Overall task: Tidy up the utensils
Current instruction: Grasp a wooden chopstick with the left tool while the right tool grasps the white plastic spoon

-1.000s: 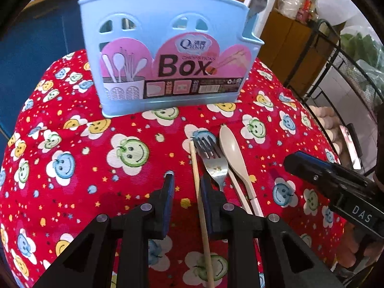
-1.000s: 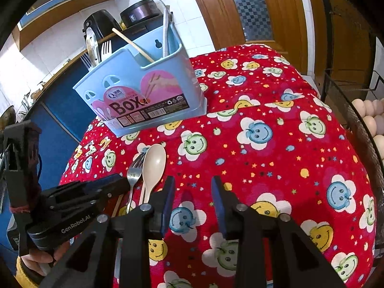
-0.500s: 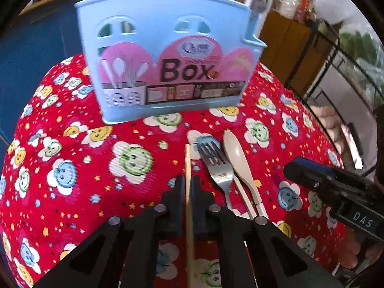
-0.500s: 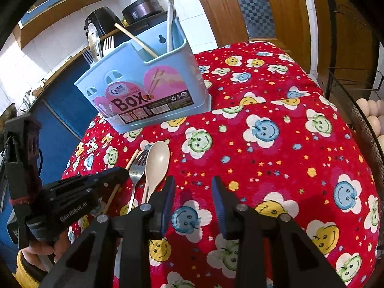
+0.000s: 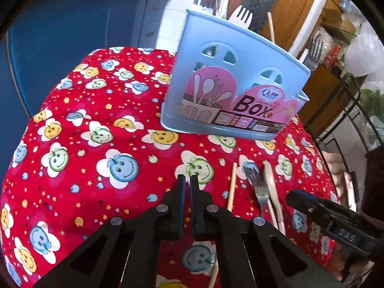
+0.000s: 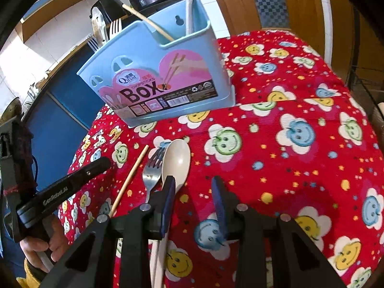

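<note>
A light blue utensil box [image 5: 235,91] [image 6: 156,81] stands on the red smiley cloth, with forks and a chopstick sticking out of it. In front of it lie a wooden chopstick [image 5: 231,184] [image 6: 130,180], a metal fork [image 5: 258,184] [image 6: 151,175] and a cream spoon [image 5: 271,184] [image 6: 177,160], side by side. My left gripper [image 5: 188,180] is shut on nothing, left of the chopstick and above the cloth. My right gripper [image 6: 193,182] is open, with its left fingertip [image 6: 169,189] over the spoon's neck and nothing between the pads.
The cloth-covered table [image 6: 300,168] drops away at its rounded edges. A blue cabinet [image 5: 72,24] stands behind and left. A black wire rack [image 5: 355,110] with eggs stands at the right edge. A hand [image 6: 45,247] holds the left gripper's handle.
The left gripper closed around the chopstick, then swung left off it; the chopstick stays on the cloth. The right gripper drifted left toward the spoon, still open.
</note>
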### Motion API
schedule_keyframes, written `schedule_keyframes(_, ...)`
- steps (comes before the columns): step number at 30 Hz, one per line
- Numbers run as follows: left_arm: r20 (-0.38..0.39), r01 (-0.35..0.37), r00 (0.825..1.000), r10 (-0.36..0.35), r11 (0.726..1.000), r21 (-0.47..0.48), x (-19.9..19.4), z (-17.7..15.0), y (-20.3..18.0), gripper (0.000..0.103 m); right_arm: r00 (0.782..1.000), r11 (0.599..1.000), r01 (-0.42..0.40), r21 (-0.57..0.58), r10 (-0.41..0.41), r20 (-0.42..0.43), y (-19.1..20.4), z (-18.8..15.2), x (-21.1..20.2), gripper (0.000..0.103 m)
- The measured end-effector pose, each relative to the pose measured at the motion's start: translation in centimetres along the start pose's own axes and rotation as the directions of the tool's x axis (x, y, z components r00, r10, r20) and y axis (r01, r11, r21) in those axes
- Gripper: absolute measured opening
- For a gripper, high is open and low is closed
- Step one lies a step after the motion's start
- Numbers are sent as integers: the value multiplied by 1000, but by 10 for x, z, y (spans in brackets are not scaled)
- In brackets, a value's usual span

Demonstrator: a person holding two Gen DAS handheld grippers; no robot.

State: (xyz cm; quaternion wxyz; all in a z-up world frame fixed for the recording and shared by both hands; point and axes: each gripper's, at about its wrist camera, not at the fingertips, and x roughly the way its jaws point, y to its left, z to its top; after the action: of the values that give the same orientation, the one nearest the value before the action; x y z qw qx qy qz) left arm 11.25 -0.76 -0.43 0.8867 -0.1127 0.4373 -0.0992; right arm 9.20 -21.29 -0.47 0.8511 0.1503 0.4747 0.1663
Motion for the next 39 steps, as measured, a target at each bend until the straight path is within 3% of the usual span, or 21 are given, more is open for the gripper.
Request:
schedule_keyframes(13, -21, 16, 1000, -15, 999, 51, -1, -7, -6, 3, 999, 998, 35, -59, -36, -14, 15, 9, 20, 41)
schedule_keyframes(14, -23, 16, 1000, -15, 999, 50, -1, -8, -6, 3, 999, 997, 43, -59, -43, -9, 15, 10, 21, 37)
schedule_keyframes(16, -25, 18, 1000, -17, 998, 52, -2, -9, -6, 3, 998, 996, 62, -64, -62, -9, 15, 11, 22, 12)
schedule_keyframes(19, -30, 21, 999, -19, 998, 62, -3, -10, -7, 3, 999, 998, 48, -52, -48, -4, 11, 13, 21, 6)
schedule_keyframes(31, -110, 87, 992, -67, 978, 189, 5, -12, -36, 4, 996, 996, 76, -53, -73, 56, -2, 11, -6, 5)
schedule_keyframes(39, -177, 52, 984, 5, 945, 321, 28, -6, -61, 5, 997, 996, 70, -49, -69, 18, -9, 10, 1, 7)
